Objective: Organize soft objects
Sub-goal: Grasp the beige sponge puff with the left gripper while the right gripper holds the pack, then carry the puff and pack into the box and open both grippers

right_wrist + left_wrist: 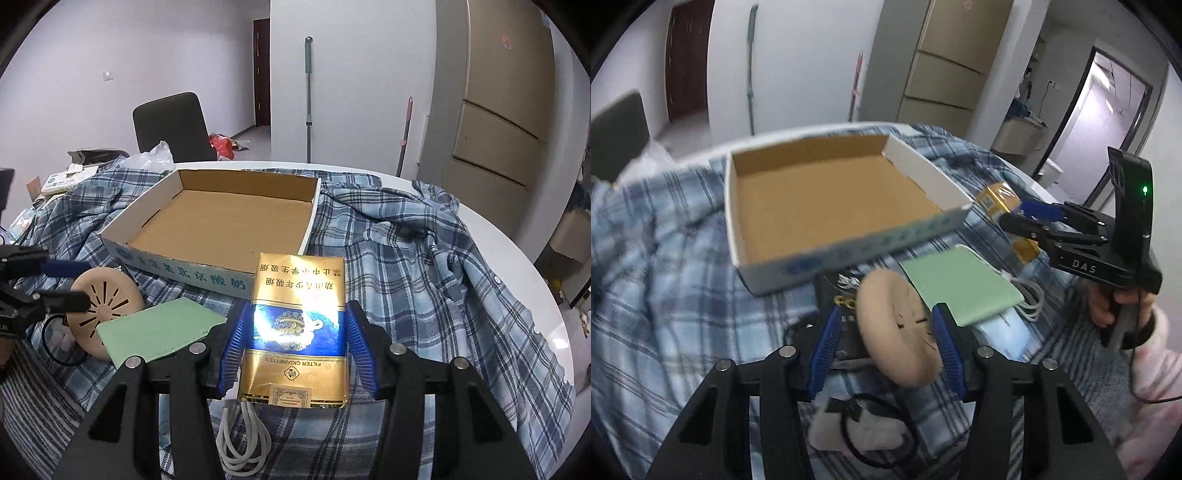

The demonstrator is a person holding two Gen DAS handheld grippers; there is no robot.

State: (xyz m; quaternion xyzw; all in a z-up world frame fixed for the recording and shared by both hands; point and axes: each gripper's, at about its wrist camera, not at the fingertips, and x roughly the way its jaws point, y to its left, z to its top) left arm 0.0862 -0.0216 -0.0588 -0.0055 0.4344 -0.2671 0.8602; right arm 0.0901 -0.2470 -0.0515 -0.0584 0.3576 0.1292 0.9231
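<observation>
A round white counter (524,273) is seen draped with a blue plaid shirt (424,266), and an open cardboard box (221,221) with a bare brown floor is set on the shirt.

In the left wrist view, the left claw (886,332) is held just in front of the box's near wall. Its blue pads (827,339) stand apart, and a beige round disc (897,328) with slots cut in its face is seen tilted on edge between them. The disc lies against the right-hand pad, while a gap is left beside the other pad, so a firm grip cannot be confirmed. A green pad (956,284) lies just beside the disc, partly over a white cable (1027,299). Below the claw, a black hair tie (879,432) is seen on something pale and soft.

In the right wrist view, the right claw (295,350) is placed around a gold and blue cigarette pack (295,325). The pack lies flat on the shirt, its far end touching the box's near corner. The fingers are spread, and a narrow gap is seen on each side of the pack. The coiled white cable is seen beneath this claw. The other claw is visible at the left edge, at the disc.

A dark chair (173,125) stands beyond the counter.
</observation>
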